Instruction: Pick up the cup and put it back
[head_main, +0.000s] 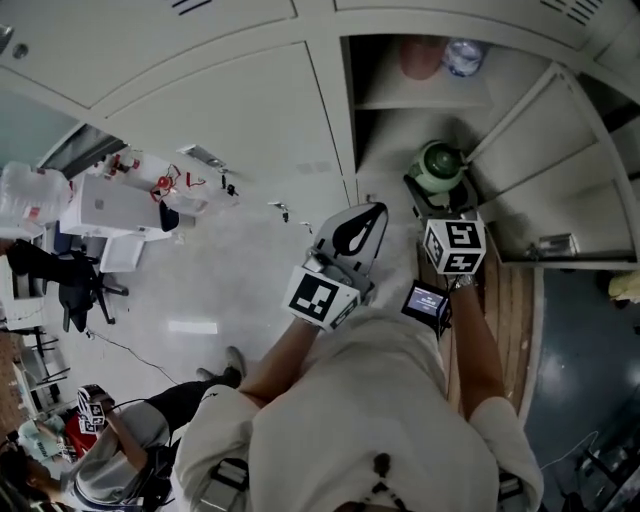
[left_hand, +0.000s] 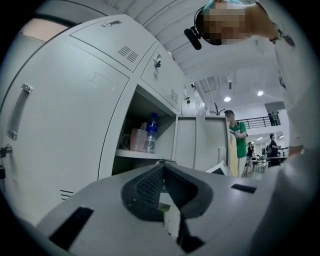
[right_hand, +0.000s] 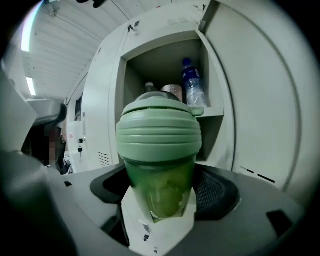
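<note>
Right gripper (right_hand: 160, 192) clamped cup (right_hand: 159, 132) by body, upright, lid clear, just outside open locker (right_hand: 150, 65), probably for return inside. Left gripper (left_hand: 163, 170) pinched together, empty, idle.

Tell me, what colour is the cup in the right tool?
The cup is green, its ribbed lid paler; clearest in the right gripper view.

The cup (right_hand: 159, 150) is a see-through green tumbler, narrowing toward its base, with a paler green, ribbed, domed lid closed on top. It stands upright, clamped low on its body between the jaws of the right gripper (head_main: 438, 192). In the head view it sits at about one o'clock, just in front of the open locker (head_main: 400, 120).
</note>
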